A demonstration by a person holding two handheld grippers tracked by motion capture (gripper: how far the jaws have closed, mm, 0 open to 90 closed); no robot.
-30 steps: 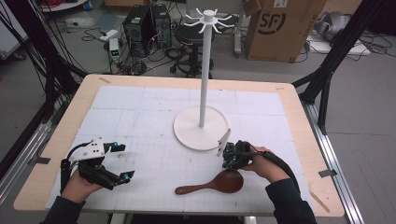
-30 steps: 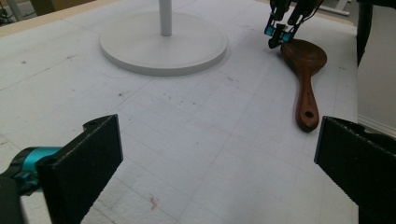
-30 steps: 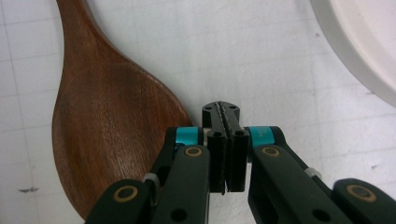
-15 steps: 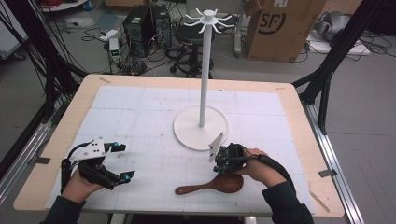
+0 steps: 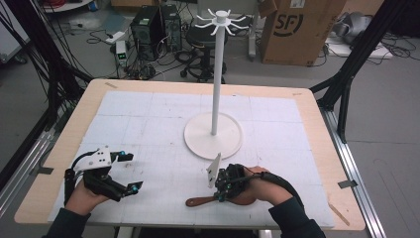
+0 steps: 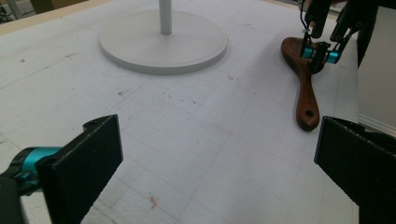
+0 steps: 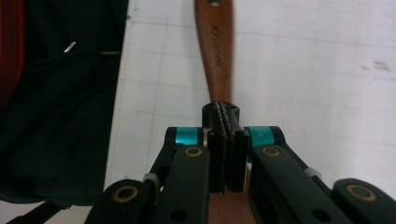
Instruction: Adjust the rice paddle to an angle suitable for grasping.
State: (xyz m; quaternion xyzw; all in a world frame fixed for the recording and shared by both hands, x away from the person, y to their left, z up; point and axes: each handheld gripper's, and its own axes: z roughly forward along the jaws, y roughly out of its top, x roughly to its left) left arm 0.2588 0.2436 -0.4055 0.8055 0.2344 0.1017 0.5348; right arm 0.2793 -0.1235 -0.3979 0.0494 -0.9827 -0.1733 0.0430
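A brown wooden spoon (image 5: 200, 202) lies flat near the front edge of the table, handle pointing left. My right gripper (image 5: 221, 192) is shut, its jaws pressed together with nothing between them, tips down over the spoon's neck (image 7: 217, 42) where the bowl meets the handle. The hand covers most of the bowl. From the left gripper view the spoon (image 6: 306, 88) lies to the right, with the right gripper (image 6: 320, 51) on it. My left gripper (image 5: 131, 172) hovers open at the front left, its jaws wide apart and empty (image 6: 215, 163).
A white hook stand (image 5: 213, 135) with a round base (image 6: 163, 42) and a tall pole stands mid-table, just behind the right hand. A white gridded mat (image 5: 148, 124) covers the table. A cardboard box (image 5: 297, 29) and computer gear sit on the floor beyond.
My right gripper has slid left along the spoon, from over the bowl toward the neck. The spoon and the left gripper have stayed put.
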